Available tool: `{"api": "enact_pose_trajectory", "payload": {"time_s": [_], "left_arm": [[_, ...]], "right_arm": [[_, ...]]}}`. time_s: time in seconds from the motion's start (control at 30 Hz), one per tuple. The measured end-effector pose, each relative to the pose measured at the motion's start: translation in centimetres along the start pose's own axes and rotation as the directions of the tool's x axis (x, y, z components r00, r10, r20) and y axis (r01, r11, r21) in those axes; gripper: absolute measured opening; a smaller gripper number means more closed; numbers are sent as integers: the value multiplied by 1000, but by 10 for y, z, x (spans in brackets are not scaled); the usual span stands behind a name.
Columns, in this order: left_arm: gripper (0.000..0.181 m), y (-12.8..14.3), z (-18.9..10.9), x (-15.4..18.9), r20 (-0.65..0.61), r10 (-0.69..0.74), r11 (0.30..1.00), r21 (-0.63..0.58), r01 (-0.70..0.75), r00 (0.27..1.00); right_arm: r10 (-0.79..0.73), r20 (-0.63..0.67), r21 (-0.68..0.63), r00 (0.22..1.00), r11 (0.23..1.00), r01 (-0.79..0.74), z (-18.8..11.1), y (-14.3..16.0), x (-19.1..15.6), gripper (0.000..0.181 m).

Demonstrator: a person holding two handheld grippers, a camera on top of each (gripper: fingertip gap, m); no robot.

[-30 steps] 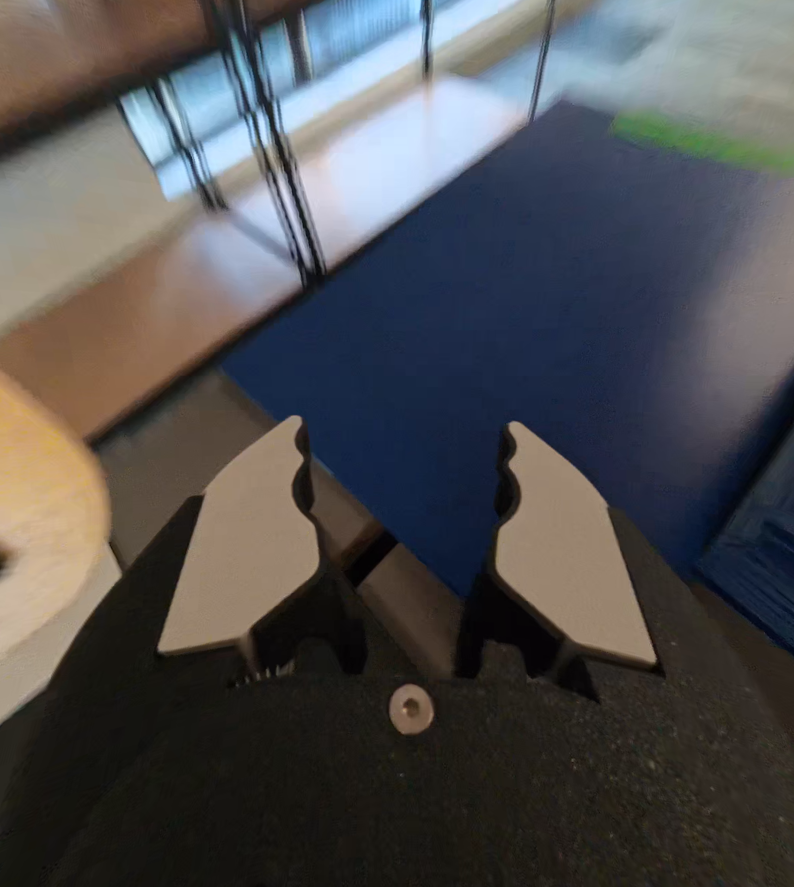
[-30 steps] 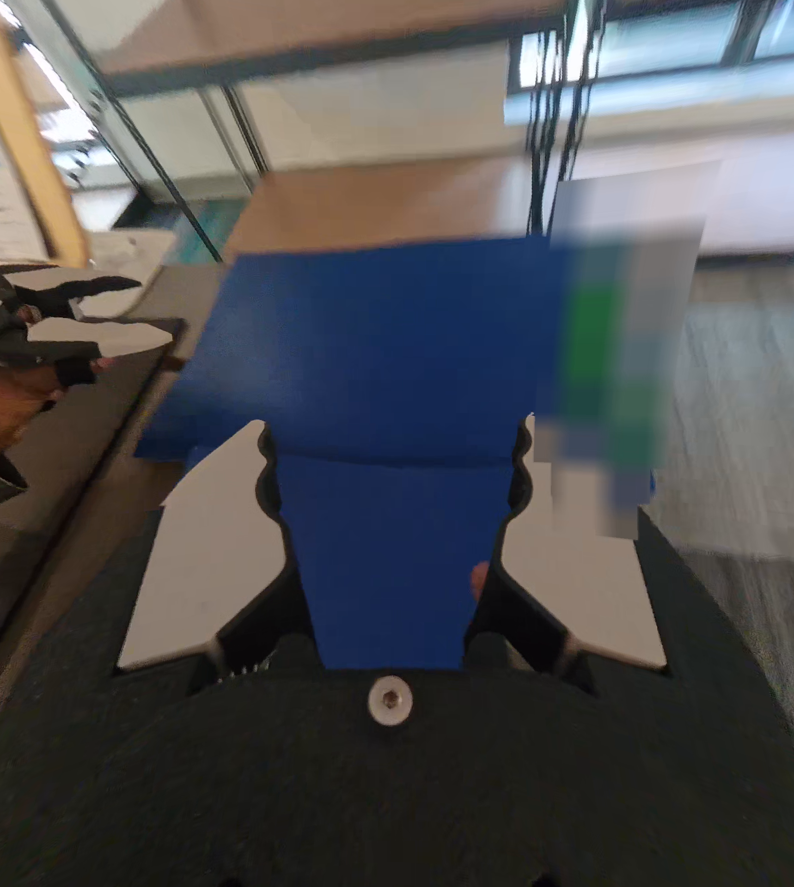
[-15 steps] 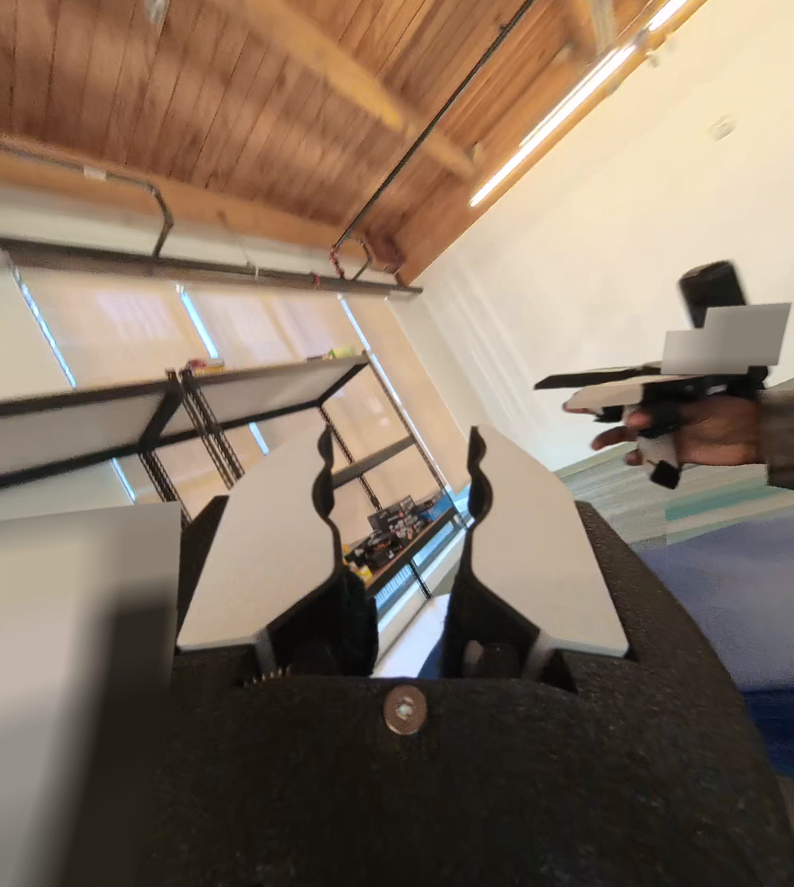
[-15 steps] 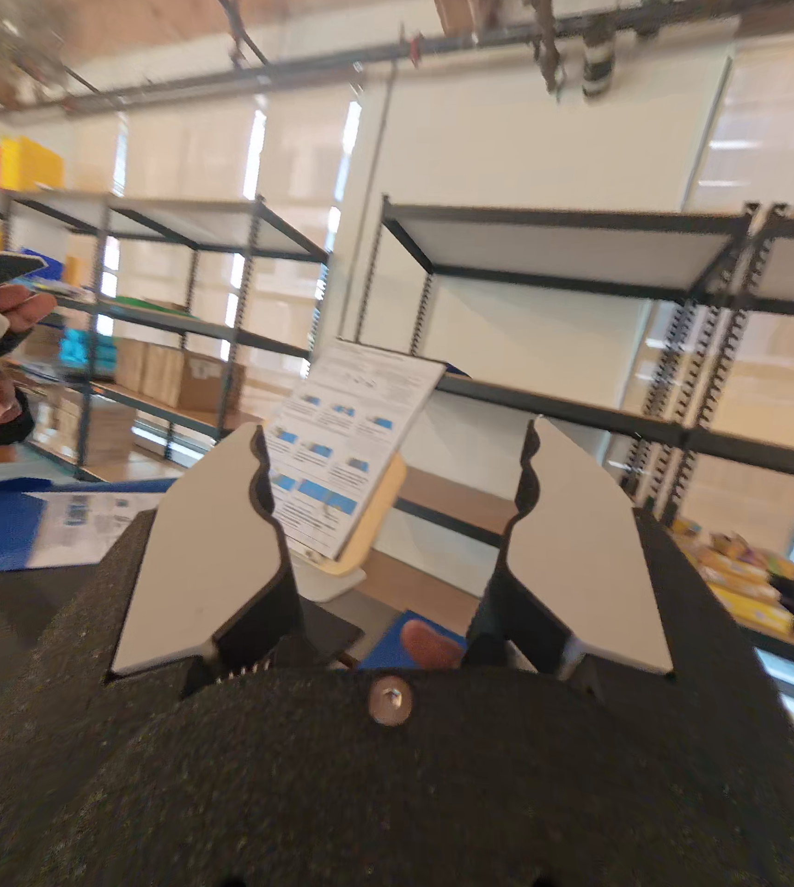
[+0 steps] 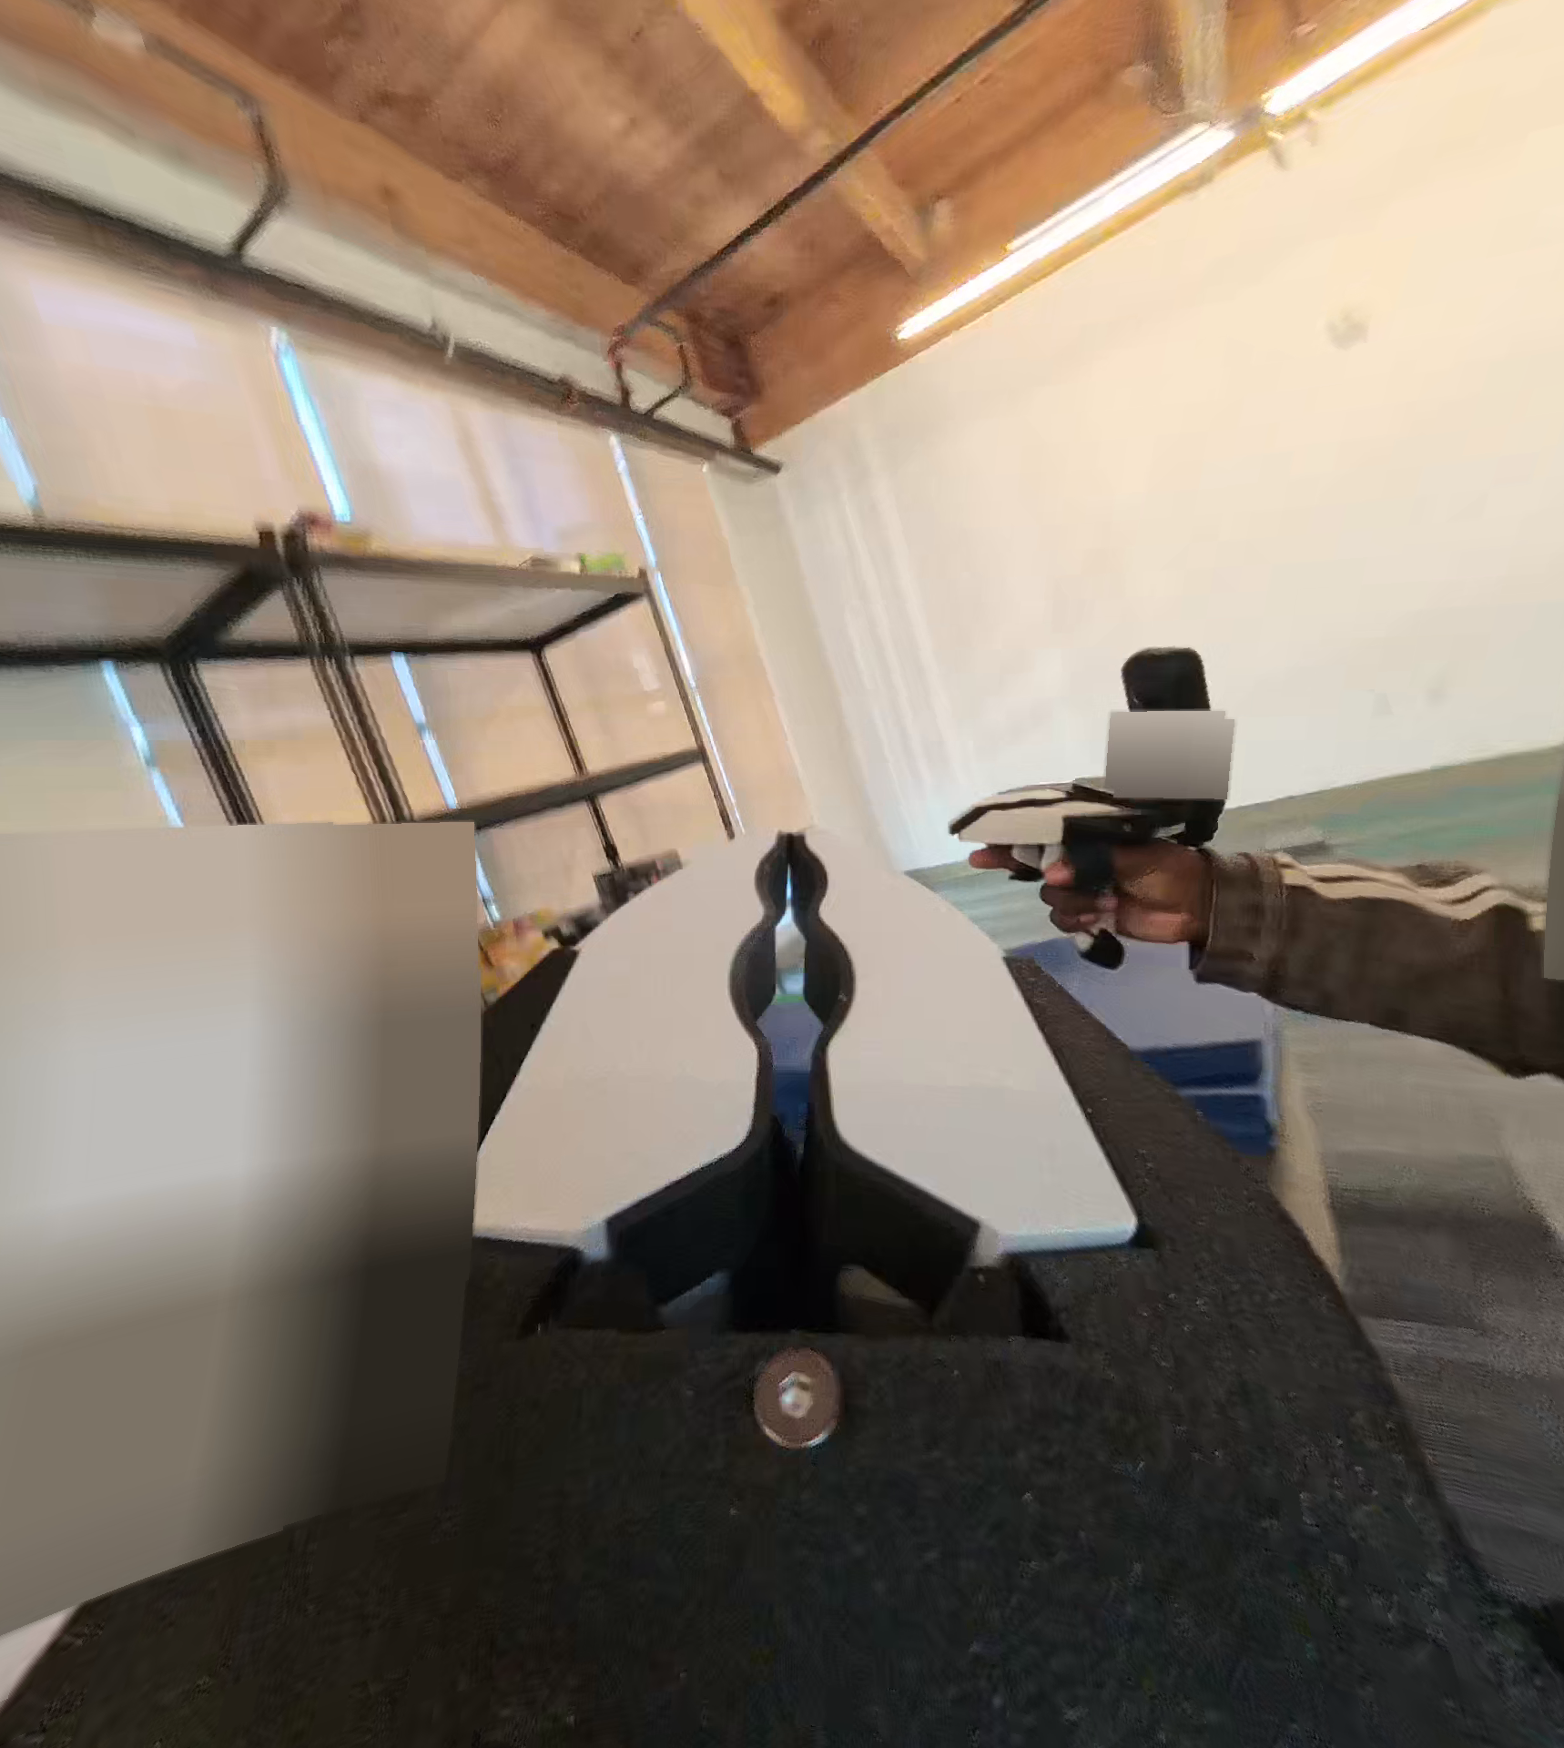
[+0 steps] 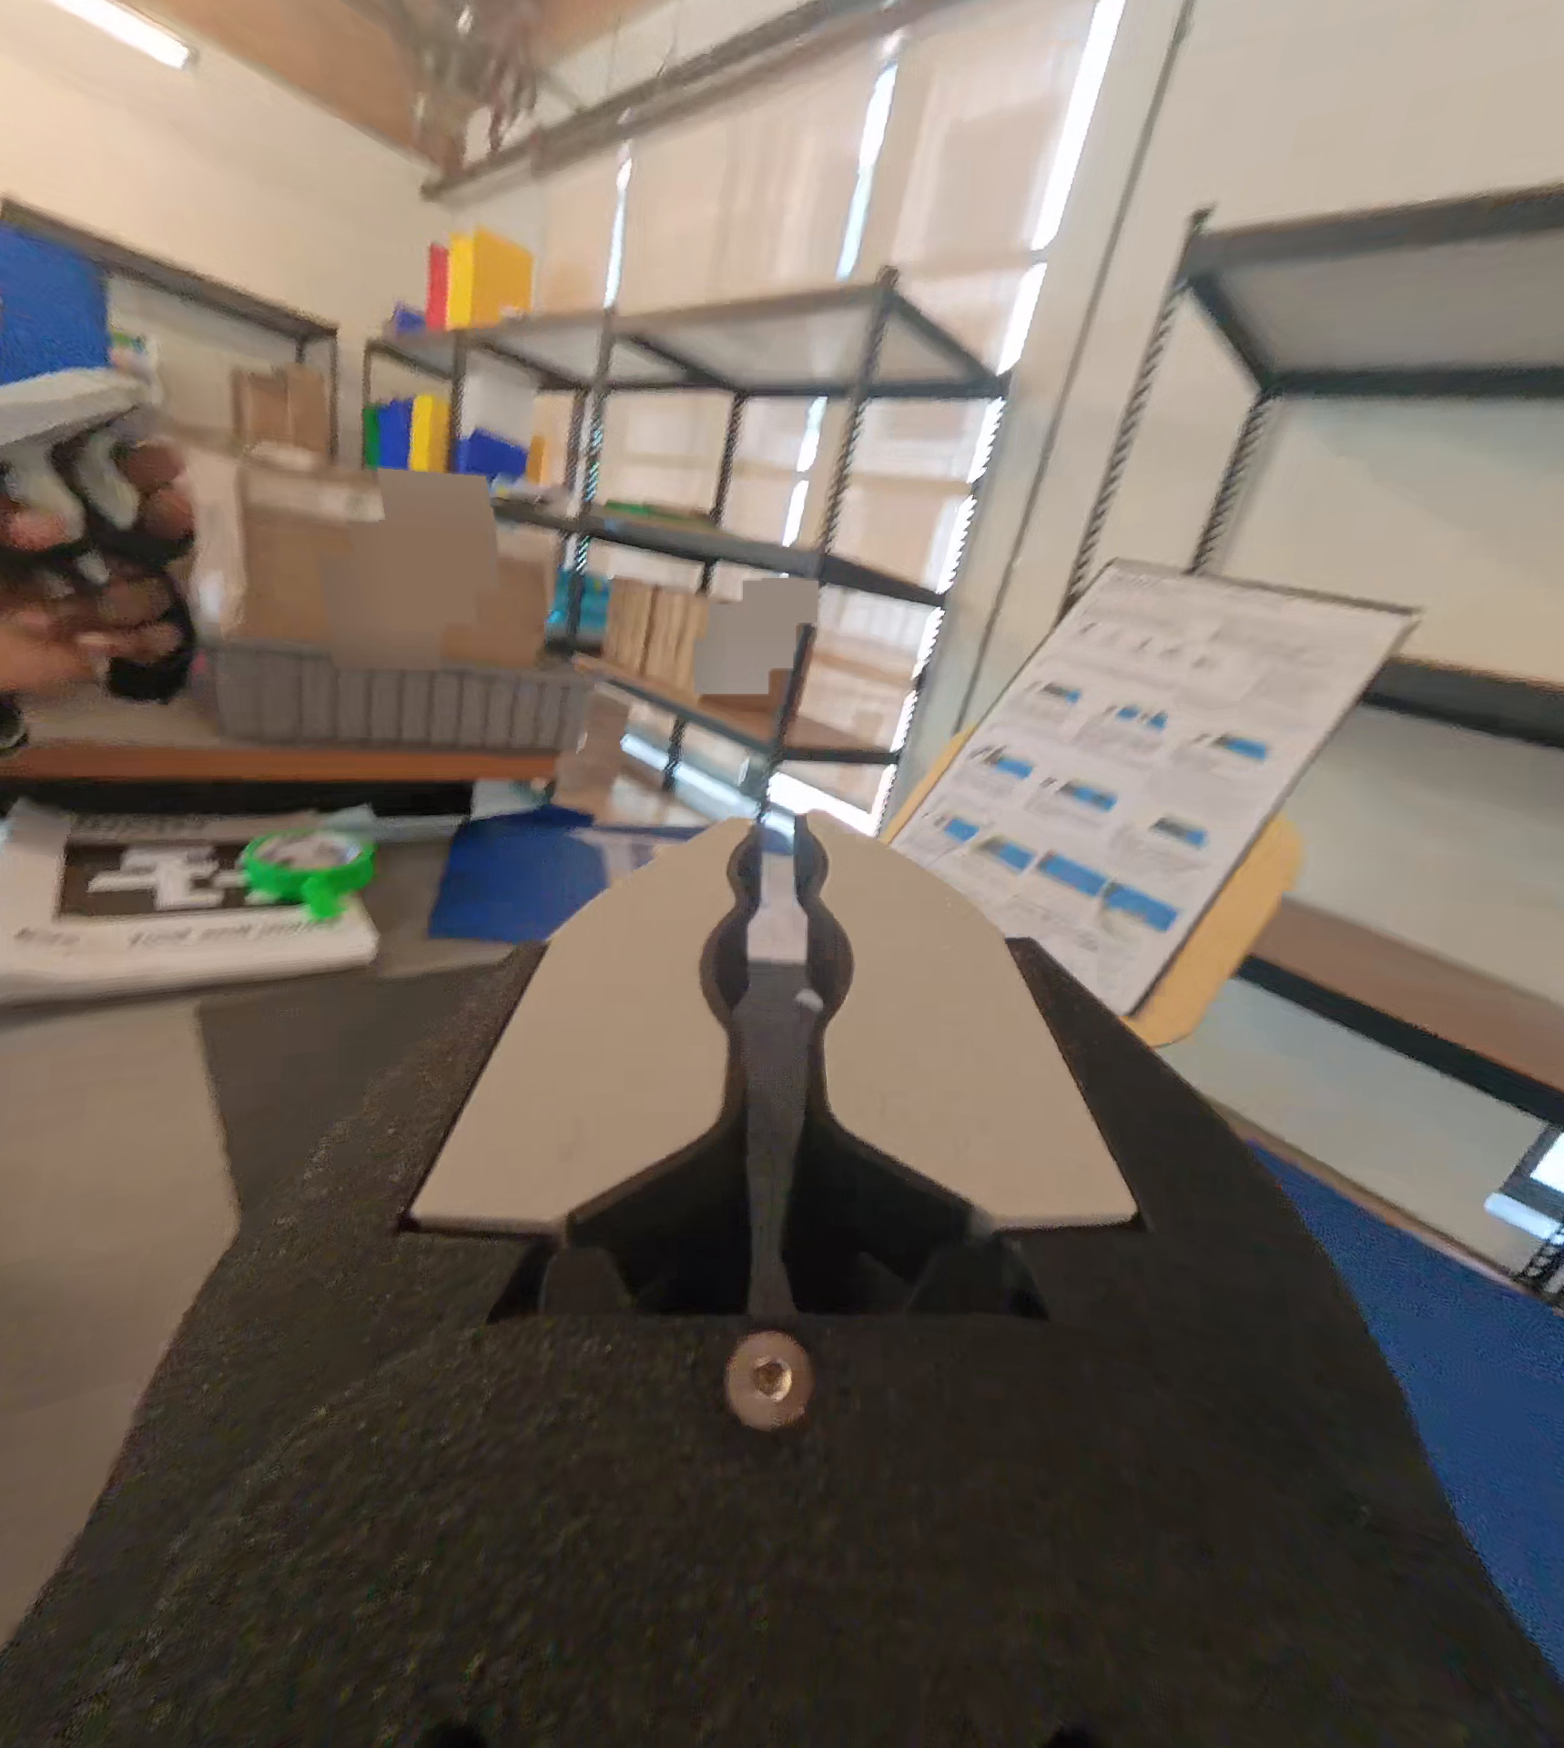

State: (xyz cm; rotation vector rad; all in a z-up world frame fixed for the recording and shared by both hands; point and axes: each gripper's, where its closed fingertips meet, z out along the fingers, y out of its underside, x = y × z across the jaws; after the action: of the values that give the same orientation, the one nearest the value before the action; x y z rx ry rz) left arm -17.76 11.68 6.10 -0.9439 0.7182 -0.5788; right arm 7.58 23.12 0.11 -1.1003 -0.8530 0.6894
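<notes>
the left gripper (image 5: pixel 789 856), a black textured body with two pale grey scalloped fingers, is raised in the air with its fingers pressed together at the tips and nothing between them; it points toward black metal shelving (image 5: pixel 438 653) under a wooden plank ceiling (image 5: pixel 627 151), touching nothing. farther right in that view the right gripper (image 5: pixel 996 821) is held level in a hand (image 5: pixel 1128 894) with a striped brown sleeve (image 5: pixel 1384 946), above a stack of blue sheets (image 5: pixel 1204 1069). in the right wrist view, a printed white paper pad (image 6: pixel 163 908) lies at the left on the grey table (image 6: pixel 88 1116) with a green tape roll (image 6: pixel 310 863) resting on it, and a blue sheet (image 6: pixel 523 875) just beside it. the right gripper's own fingers are drawn nearly shut, a thin slit showing at the tips, gripping nothing. to the right a printed instruction sheet (image 6: pixel 1147 795) leans on a tan wooden stand (image 6: pixel 1232 936). both claws hang free, well apart from every object; as a judgement, holding them level and steady without squeezing harder suits this pose.
</notes>
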Motion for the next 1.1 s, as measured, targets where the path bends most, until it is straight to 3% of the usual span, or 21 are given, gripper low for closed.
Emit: {"api": "enact_pose_trajectory", "payload": {"time_s": [0.03,0.07,0.13,0.2,0.27,0.37,0.47,0.6,0.77,0.93,1.0,1.1], "left_arm": [[0,13,-11,-2,19,-70,997,-36,70,997],[6,28,-20,-4,41,-133,988,-79,135,990],[39,49,-26,-6,53,-210,971,-106,214,976],[72,74,-24,-7,35,-261,936,-237,261,965],[104,83,-21,-13,26,-240,938,-252,239,970],[132,99,-19,-30,71,-208,930,-295,220,976],[125,111,-28,-49,141,-119,944,-291,156,983],[72,104,-31,-42,135,-209,961,-156,229,969],[9,125,-9,-13,105,-193,943,-256,214,976],[2,113,2,11,115,-184,934,-290,211,976],[1,112,-3,14,152,-207,915,-320,247,966],[1,106,-13,3,243,-227,891,-339,302,943]], "right_arm": [[-10,31,-34,999,999,11,4,13,-15,9],[-24,65,-75,998,997,28,7,26,-28,11],[-43,158,-171,987,983,70,13,54,-50,13],[-37,240,-249,970,963,99,17,76,-63,21],[22,312,-287,950,955,72,22,90,-72,31],[107,317,-286,942,958,-12,35,95,-73,46],[156,251,-227,955,969,-98,51,87,-72,61],[186,171,-157,968,975,-159,56,86,-82,63],[150,52,-167,987,976,-140,37,88,-93,42],[77,39,-317,996,946,-61,26,62,-89,25],[1,1,-290,1000,957,0,20,43,-85,17],[2,46,-256,999,967,10,13,24,-99,4]]}}
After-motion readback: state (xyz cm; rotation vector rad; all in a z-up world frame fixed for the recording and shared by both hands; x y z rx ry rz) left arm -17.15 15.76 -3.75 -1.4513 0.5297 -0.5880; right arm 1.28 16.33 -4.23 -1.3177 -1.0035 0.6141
